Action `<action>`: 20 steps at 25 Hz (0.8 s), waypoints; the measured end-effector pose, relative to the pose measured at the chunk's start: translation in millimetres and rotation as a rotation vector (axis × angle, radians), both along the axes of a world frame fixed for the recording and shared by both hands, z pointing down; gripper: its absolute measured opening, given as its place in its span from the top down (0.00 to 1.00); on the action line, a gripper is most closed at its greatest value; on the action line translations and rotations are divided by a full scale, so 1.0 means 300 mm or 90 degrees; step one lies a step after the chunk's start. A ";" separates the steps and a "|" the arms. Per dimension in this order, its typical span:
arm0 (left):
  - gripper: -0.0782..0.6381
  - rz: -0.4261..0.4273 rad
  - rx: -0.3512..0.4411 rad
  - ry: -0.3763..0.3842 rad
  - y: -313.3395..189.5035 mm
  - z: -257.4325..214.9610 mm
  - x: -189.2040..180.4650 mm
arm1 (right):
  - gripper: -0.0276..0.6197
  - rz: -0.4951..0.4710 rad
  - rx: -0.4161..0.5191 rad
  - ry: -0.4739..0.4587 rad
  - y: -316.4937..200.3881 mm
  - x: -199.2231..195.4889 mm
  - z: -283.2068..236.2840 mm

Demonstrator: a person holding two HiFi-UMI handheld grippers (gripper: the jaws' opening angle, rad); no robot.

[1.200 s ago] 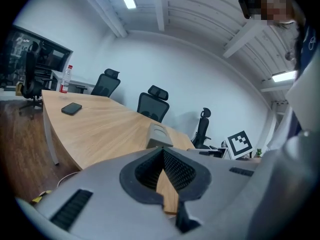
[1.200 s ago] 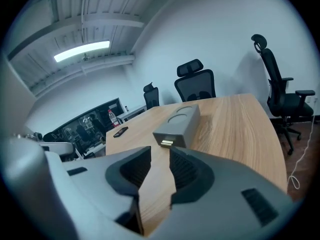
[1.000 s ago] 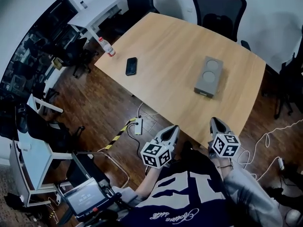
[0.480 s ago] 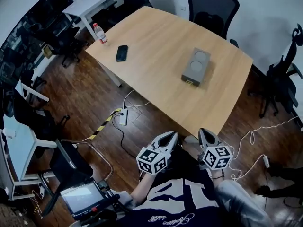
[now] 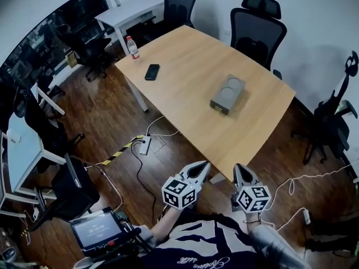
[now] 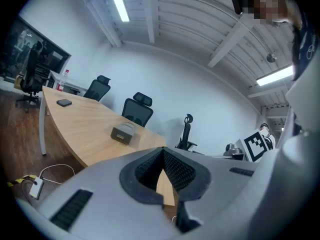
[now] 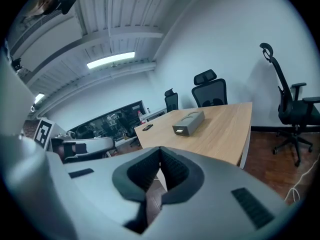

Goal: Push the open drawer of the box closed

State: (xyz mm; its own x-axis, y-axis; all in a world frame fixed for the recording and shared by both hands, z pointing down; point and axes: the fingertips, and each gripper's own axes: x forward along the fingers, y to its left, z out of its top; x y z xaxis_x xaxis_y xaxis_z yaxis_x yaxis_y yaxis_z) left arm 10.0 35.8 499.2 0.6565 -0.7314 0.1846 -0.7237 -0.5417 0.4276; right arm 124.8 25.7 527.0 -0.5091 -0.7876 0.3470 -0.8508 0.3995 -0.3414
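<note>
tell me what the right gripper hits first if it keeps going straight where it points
Most likely the near edge of the wooden table, which lies ahead of the shut, empty right gripper. The grey box sits farther along. Depth is hard to judge.

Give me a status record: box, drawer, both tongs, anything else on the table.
box: grey, mid-table
drawer: front faces the person; too far to tell if open
left tongs: shut, empty, at the near table corner, far from box
right tongs: shut, empty, same
other: phone, bottle at the far-left end
</note>
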 end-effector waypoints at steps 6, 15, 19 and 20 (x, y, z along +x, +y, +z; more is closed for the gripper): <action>0.89 -0.009 -0.005 0.002 0.158 -0.014 0.265 | 0.96 -0.026 0.013 0.018 0.175 0.220 -0.039; 0.89 0.008 -0.047 -0.040 0.423 0.042 0.519 | 0.96 -0.059 -0.005 -0.012 0.394 0.403 -0.013; 0.89 -0.008 -0.047 -0.054 0.480 0.041 0.535 | 0.96 -0.081 -0.006 -0.031 0.452 0.408 -0.008; 0.89 -0.009 -0.045 -0.057 0.489 0.039 0.536 | 0.96 -0.086 -0.005 -0.035 0.462 0.403 -0.009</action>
